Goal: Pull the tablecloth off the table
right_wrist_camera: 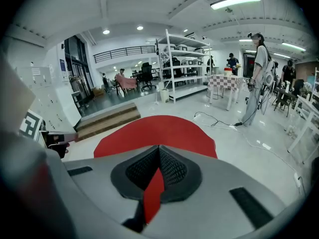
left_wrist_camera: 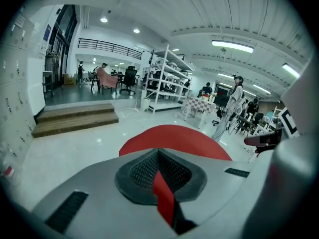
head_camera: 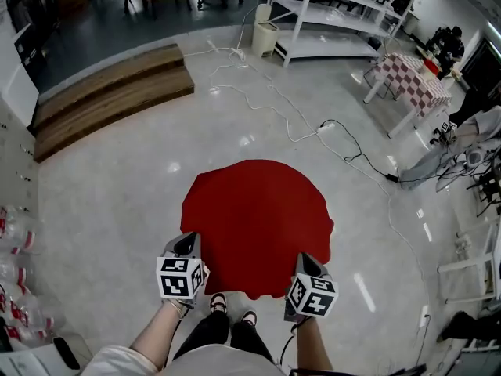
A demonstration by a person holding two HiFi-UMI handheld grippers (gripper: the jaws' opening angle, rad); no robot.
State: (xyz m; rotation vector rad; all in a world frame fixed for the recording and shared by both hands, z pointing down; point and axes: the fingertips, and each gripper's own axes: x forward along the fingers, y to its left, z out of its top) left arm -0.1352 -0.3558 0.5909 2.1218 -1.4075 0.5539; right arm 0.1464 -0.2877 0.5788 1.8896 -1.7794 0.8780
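A red tablecloth (head_camera: 254, 218) covers a round table right in front of me, its near edge hanging over my feet. My left gripper (head_camera: 186, 246) is shut on the cloth's near-left edge. My right gripper (head_camera: 307, 263) is shut on the near-right edge. In the left gripper view a strip of the red tablecloth (left_wrist_camera: 163, 195) is pinched between the closed dark pads (left_wrist_camera: 142, 171) of the left gripper (left_wrist_camera: 158, 158), and the rest spreads out ahead. The right gripper view shows the same: the right gripper (right_wrist_camera: 159, 156) clamps a fold of the tablecloth (right_wrist_camera: 153, 193). The table underneath is hidden.
Wooden steps (head_camera: 109, 92) lie far left. White shelving (head_camera: 337, 14) and a checkered-cloth table (head_camera: 411, 81) stand at the back right. Cables (head_camera: 344, 143) run over the floor beyond the table. A person (left_wrist_camera: 234, 103) stands off to the right. Plastic bottles (head_camera: 16, 272) sit at the left.
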